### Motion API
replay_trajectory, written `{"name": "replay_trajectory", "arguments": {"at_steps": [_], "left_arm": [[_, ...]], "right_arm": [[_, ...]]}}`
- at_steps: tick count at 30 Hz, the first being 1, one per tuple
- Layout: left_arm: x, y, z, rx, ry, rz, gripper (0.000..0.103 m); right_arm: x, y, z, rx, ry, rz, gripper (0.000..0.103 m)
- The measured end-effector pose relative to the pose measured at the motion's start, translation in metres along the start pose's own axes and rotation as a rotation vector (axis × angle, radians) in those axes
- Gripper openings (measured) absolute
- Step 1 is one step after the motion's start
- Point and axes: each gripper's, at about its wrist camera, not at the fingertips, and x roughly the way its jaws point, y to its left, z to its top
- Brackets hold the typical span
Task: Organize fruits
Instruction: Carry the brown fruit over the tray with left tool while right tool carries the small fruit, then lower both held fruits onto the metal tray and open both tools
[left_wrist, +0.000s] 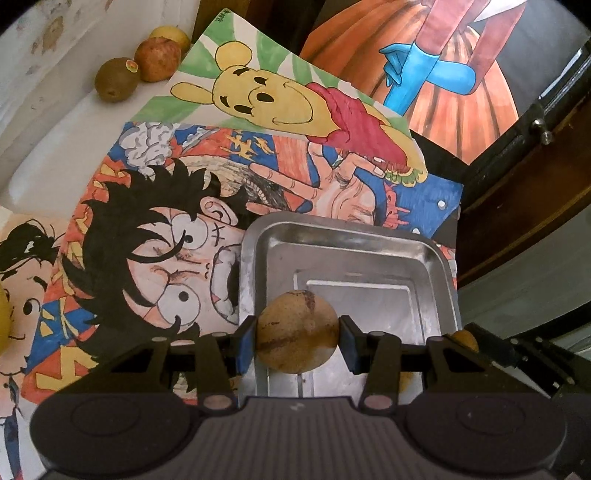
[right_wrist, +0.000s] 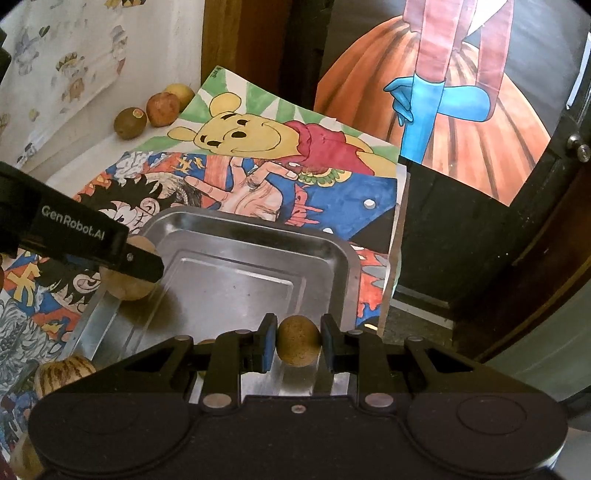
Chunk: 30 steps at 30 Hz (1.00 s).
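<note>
A steel tray (left_wrist: 255, 266) (right_wrist: 343, 258) lies on cartoon drawings. My left gripper (left_wrist: 297, 341) is shut on a large tan round fruit (left_wrist: 297, 332) and holds it over the tray's near left part; it also shows in the right wrist view (right_wrist: 142, 264) with that fruit (right_wrist: 125, 286). My right gripper (right_wrist: 297, 341) has a small brown round fruit (right_wrist: 297, 341) between its pads over the tray's near right part, with slim gaps showing at both pads. That small fruit peeks out in the left wrist view (left_wrist: 466, 339).
A kiwi (left_wrist: 116, 79) (right_wrist: 129, 122), a reddish apple (left_wrist: 159, 59) (right_wrist: 162, 109) and a yellow fruit (left_wrist: 171, 36) (right_wrist: 179, 93) sit at the far left by the wall. A striped fruit (right_wrist: 64, 373) lies left of the tray. A dark door frame (right_wrist: 535, 258) stands at right.
</note>
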Motion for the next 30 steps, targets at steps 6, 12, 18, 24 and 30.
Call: {"name": "replay_trajectory", "arguments": {"at_steps": [6,12,18,24,30], "left_arm": [[0.004,0.001,0.004,-0.028,-0.025,-0.002,0.05],[0.01,-0.001,0.006,-0.085,-0.027,0.005,0.05],[0.015,0.0,0.001,-0.162,-0.038,0.011,0.05],[0.017,0.002,-0.003,-0.263,-0.056,0.015,0.05],[0.018,0.002,-0.007,-0.341,-0.088,0.026,0.051]], "right_arm": [[0.011,0.002,0.007,-0.038,-0.006,0.014,0.027],[0.02,0.001,0.01,-0.082,0.01,0.035,0.027],[0.023,-0.003,0.014,-0.146,0.004,0.067,0.027],[0.028,-0.005,0.019,-0.237,-0.011,0.094,0.027],[0.035,-0.007,0.019,-0.283,-0.001,0.136,0.027]]}}
